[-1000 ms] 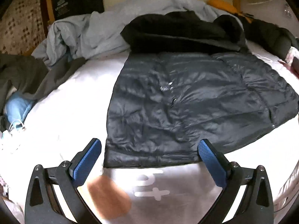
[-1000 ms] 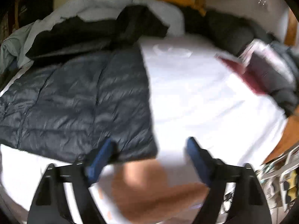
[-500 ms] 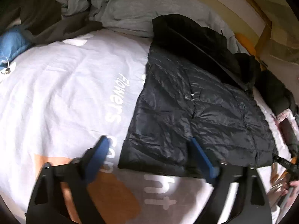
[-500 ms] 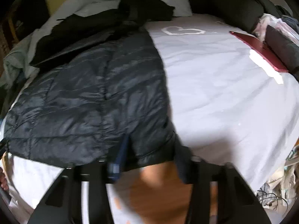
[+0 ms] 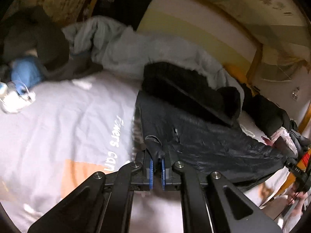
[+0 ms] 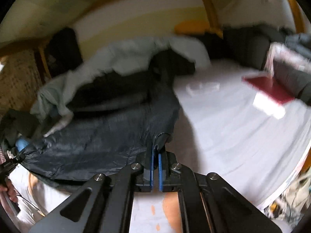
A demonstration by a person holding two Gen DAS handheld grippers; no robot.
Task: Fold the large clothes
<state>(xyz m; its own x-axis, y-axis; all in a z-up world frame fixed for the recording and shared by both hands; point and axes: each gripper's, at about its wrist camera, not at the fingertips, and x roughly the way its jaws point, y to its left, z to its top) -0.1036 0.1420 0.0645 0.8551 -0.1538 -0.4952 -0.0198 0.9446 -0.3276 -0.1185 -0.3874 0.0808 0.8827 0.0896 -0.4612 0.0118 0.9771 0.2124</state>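
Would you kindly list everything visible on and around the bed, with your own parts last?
Puffer jacket: one, dark navy, spread on the bed, hem corners lifted.
Bedsheet: one, white with lettering, covering the bed.
Blanket: one, pale grey, bunched behind the jacket.
Red book: one, on the sheet's far right side.
Blue cloth: one, at the sheet's far left edge.
Dark clothes: a heap, beyond the jacket.
Left gripper: black, blue pads, shut on the jacket's hem.
Right gripper: same, shut on the other hem corner.

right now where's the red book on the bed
In the right wrist view the red book lies at the right, on the white sheet, beside piled clothes.
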